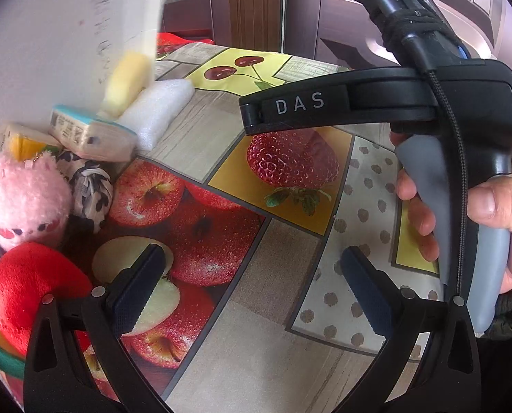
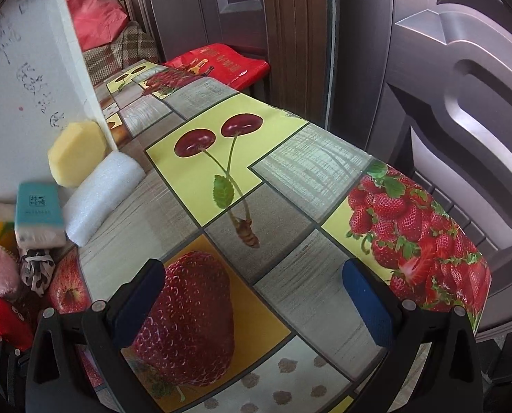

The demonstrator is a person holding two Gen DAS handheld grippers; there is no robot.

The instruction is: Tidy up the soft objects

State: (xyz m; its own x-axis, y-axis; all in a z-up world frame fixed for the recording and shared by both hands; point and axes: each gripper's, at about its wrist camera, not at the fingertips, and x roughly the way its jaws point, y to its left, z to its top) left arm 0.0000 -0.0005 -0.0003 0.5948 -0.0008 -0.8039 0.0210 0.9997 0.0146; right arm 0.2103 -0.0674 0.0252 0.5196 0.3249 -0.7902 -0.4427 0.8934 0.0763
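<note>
Fruit-print table (image 2: 290,186): fuzzy pink plush (image 1: 25,199) w/ red plush (image 1: 29,289).

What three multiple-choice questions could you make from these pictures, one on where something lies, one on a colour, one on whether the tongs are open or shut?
1. Where does the white foam roll lie?
A. Along the white wall, just below the yellow sponge
B. On the printed cherries
C. Between the right tongs

2. What colour is the top of the tissue pack?
A. Red
B. Teal
C. Black

3. How do the left tongs and right tongs stand?
A. Both shut on toys
B. One open, one shut
C. Both open and holding nothing

Answers:
1 A: the roll lies against the wall with the sponge right behind it.
2 B: its upper face is teal above pale sides.
3 C: only the fruit-print tablecloth shows between each pair of pads.
</note>
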